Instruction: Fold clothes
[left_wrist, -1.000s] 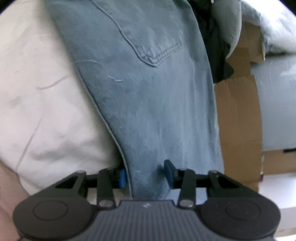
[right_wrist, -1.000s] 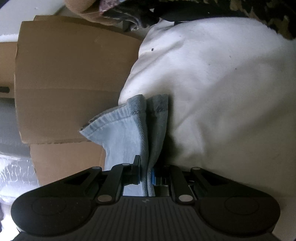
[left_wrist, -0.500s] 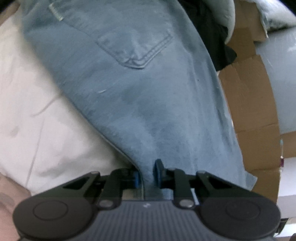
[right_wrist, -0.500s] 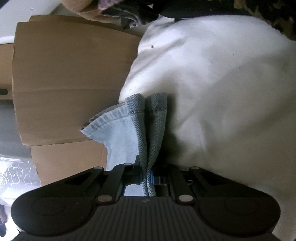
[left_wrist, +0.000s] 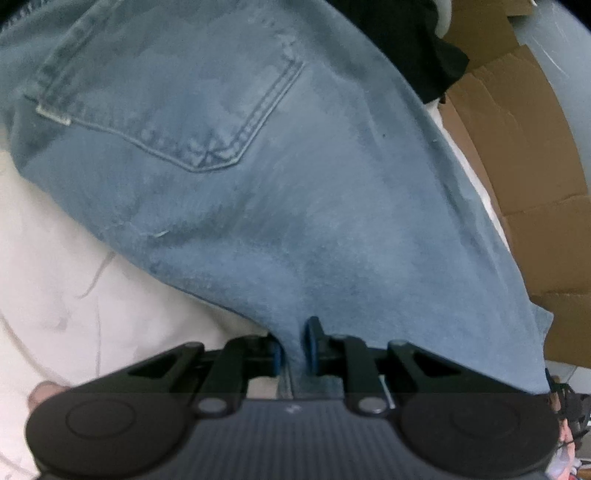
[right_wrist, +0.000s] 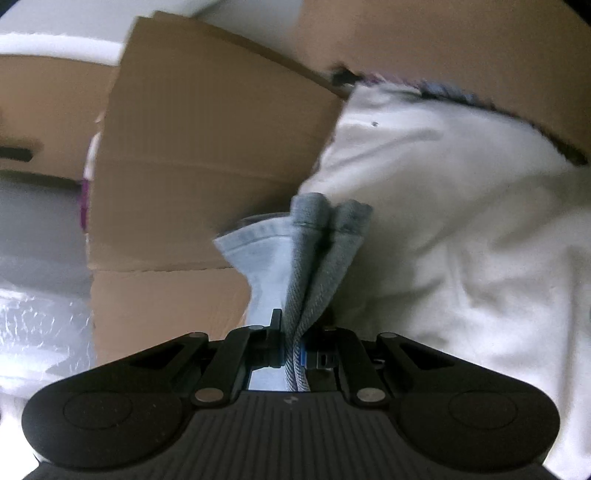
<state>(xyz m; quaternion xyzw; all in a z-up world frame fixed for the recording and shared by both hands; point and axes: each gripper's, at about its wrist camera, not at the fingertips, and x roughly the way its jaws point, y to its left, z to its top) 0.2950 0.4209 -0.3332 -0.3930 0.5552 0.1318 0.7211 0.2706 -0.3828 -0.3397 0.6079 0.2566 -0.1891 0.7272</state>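
Light blue jeans lie across a white sheet, back pocket facing up in the left wrist view. My left gripper has a fold of the denim's leg between its blue pads; its jaws are closing and the pads press on the cloth. In the right wrist view my right gripper is shut on the bunched leg ends of the jeans, whose two hems stick up past the fingers. That cloth hangs lifted off the sheet.
Brown cardboard boxes stand beside the sheet's edge, and cardboard also borders the right side in the left wrist view. Bubble wrap lies at lower left. A dark garment sits beyond the jeans.
The left jaws closed in on the denim and pinched it, and that gripper rose and tilted, bringing the pocket closer. The right gripper lifted with the hems held.
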